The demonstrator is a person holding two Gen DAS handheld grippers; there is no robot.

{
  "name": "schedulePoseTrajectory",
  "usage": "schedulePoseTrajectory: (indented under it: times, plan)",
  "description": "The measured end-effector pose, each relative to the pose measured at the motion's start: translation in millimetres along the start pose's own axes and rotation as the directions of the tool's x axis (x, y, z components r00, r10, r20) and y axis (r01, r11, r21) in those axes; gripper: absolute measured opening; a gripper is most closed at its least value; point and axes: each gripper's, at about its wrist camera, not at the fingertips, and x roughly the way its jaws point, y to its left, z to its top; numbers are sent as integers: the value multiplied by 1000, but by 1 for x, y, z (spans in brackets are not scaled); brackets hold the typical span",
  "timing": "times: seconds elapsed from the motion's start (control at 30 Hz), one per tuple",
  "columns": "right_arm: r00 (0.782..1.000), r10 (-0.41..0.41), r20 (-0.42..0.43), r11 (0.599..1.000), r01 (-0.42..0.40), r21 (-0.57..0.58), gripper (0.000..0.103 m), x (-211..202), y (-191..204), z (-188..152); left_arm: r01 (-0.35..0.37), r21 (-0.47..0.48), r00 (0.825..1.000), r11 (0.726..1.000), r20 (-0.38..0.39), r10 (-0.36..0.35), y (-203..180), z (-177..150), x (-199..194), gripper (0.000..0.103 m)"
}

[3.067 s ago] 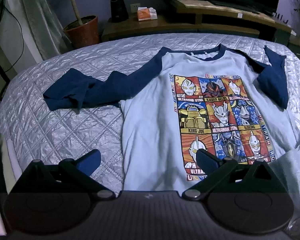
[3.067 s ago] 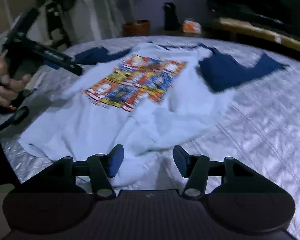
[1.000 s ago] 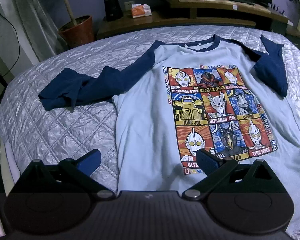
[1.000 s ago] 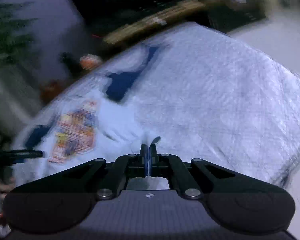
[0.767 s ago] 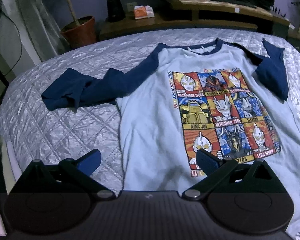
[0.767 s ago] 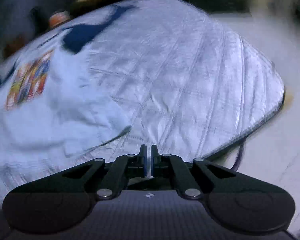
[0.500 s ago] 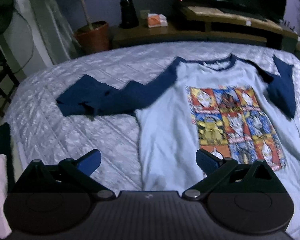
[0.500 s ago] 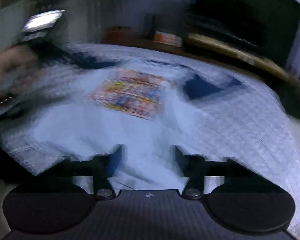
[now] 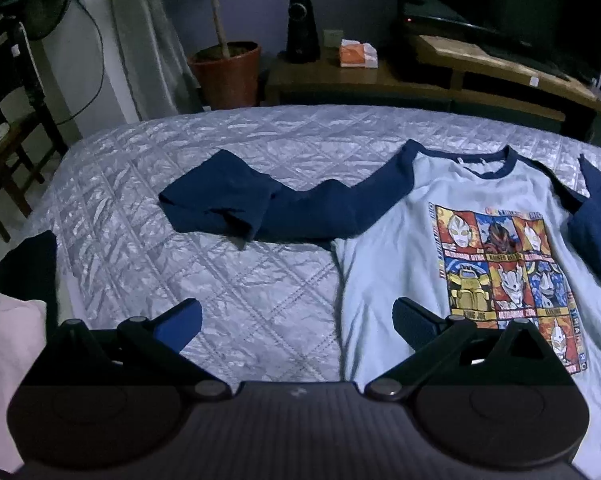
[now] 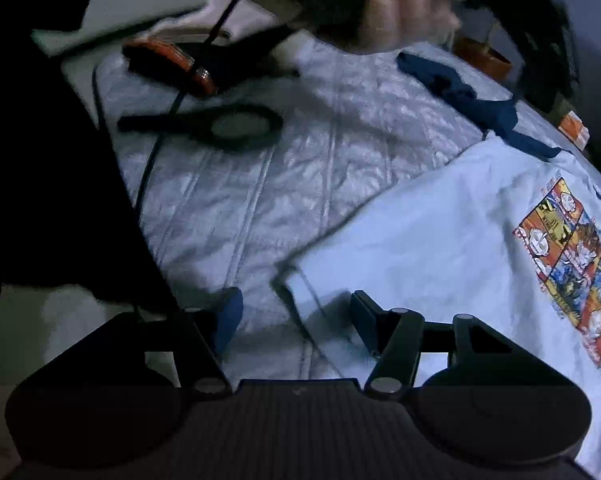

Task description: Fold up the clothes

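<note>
Your left gripper [image 9: 296, 318] hangs above the quilted bedspread [image 9: 228, 292] with its fingers spread wide and nothing between them; one blue pad sits over bare quilt, the other over the pale body of the shirt [image 9: 384, 248]. That shirt lies face up on the bed, its cartoon print [image 9: 504, 264] showing, the navy collar pointing toward the wooden TV bench [image 9: 480, 72] at the far side. One navy sleeve [image 9: 268, 208] stretches out across the quilt and is bunched at its cuff end; the other sleeve [image 9: 592, 220] is folded in over the shirt's edge. Your right gripper [image 10: 296, 316] is also released and empty, poised low at the shirt's hem corner [image 10: 292, 280], which lies just ahead of the gap between its fingers. In that view a blurred hand [image 10: 396, 12] shows at the top, and a black looped object [image 10: 236, 126] with a cable rests on the quilt beyond. A potted plant [image 9: 228, 72] stands past the bed.
</note>
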Motion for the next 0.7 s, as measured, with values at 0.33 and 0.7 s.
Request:
schedulePoseTrajectory:
  times: [0.33,0.7]
  plan:
    - [993,80,86,972,-96,214,6,-17,-27,1,-3,-45,1000,999,1,3,12,4,-2,101]
    - [991,26,131,993,-41,111,38,-41,-18,-1,-19,-101,1000,995,5,20,24,10,-2,101]
